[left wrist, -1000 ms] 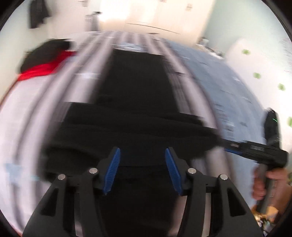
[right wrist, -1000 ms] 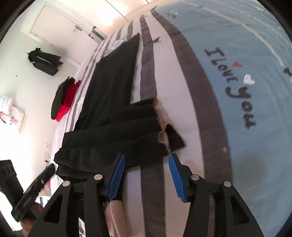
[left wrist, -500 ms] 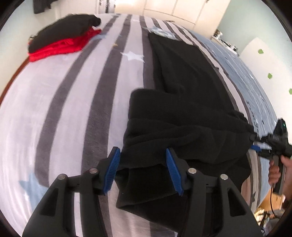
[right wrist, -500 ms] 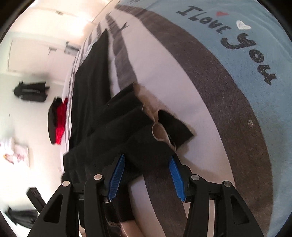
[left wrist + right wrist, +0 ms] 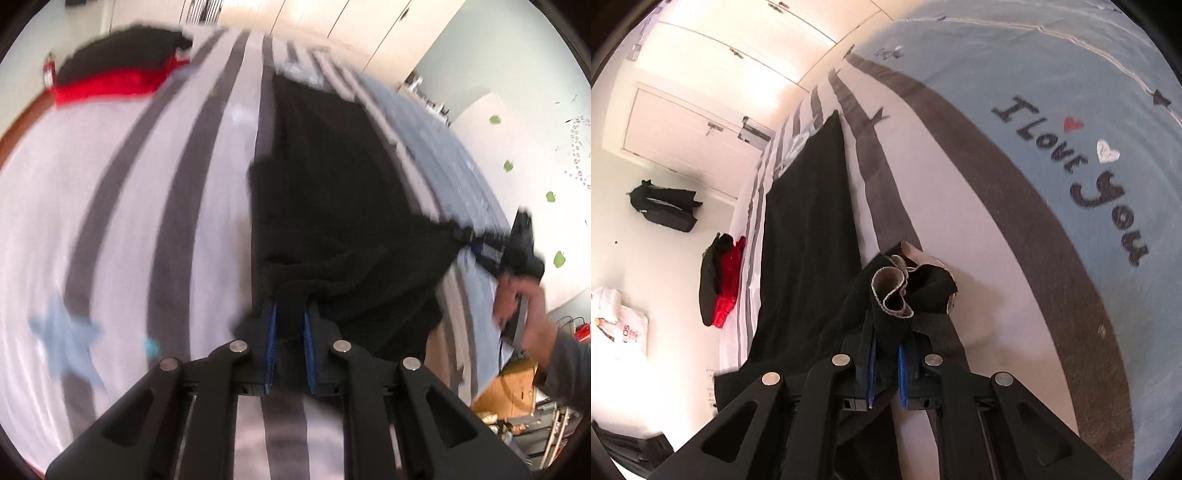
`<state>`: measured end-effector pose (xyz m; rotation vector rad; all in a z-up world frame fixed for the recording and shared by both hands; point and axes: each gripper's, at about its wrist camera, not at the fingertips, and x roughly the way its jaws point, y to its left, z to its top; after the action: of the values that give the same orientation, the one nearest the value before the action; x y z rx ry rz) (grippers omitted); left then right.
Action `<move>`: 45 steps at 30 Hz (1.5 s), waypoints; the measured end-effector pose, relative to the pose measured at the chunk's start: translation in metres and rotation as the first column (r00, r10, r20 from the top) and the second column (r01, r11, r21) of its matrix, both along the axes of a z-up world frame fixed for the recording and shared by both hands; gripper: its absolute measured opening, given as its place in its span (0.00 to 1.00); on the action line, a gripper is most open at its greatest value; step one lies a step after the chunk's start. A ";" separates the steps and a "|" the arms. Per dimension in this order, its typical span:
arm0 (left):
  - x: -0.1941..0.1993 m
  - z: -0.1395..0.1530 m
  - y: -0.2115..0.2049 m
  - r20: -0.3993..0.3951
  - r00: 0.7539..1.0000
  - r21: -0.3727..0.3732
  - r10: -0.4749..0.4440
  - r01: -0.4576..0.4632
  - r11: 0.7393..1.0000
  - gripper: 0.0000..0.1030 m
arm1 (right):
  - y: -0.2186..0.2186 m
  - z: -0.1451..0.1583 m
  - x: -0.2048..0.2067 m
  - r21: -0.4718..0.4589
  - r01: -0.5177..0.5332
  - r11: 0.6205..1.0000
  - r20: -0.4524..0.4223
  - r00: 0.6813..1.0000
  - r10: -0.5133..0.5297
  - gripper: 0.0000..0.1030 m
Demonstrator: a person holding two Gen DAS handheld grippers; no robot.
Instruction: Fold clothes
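Left gripper (image 5: 290,317): jaws closing; a bunched fold of the black garment (image 5: 332,206) is pinched between the blue pads (image 5: 271,347). The gripper is pointed steeply down at the bed (image 5: 122,206). The left wrist view is blurred.

Right gripper (image 5: 886,350): jaws closing; the garment's other near corner is clamped between its pads (image 5: 903,373). Above the fingertips the cloth is ruffled, and a tan lining (image 5: 892,295) is exposed at the edge.

In the left wrist view the right gripper (image 5: 491,251) is seen at the right, its tip at the garment's far corner, held by a hand (image 5: 517,302) in a grey sleeve (image 5: 569,369).

Garment position: laid lengthwise on the bed, the long part flat and running away from both grippers, the near end gathered into folds and drawn up between the two grips.

Bed cover: white with grey stripes (image 5: 173,236), a pale blue star (image 5: 62,336), and a blue panel (image 5: 1071,74) lettered "I Love You" (image 5: 1075,173).

Near the far left bed edge, well apart from the garment, a black-and-red pile (image 5: 118,74) is noted. A dark coat (image 5: 663,205) is seen against the wall, near a white door (image 5: 687,129).
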<state>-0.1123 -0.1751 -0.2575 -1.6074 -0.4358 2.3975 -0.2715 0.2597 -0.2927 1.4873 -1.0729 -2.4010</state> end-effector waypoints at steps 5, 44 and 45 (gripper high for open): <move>0.027 -0.012 -0.010 0.046 0.998 0.023 0.046 -0.047 0.999 0.11 | -0.006 -0.008 -0.007 0.036 0.004 0.999 0.034 0.999 -0.005 0.07; 0.008 0.000 0.019 -0.070 0.995 0.016 -0.076 0.077 0.997 0.37 | -0.025 -0.036 -0.014 0.159 -0.119 0.980 0.113 0.988 0.102 0.15; 0.009 0.001 0.021 -0.080 0.994 0.014 -0.070 0.072 0.997 0.51 | -0.026 -0.036 -0.014 0.161 -0.118 0.980 0.113 0.988 0.101 0.15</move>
<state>-0.1033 -0.1545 -0.2560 -1.4893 -0.3767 2.3885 -0.2858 0.2341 -0.3290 1.6944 -0.8008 -2.4116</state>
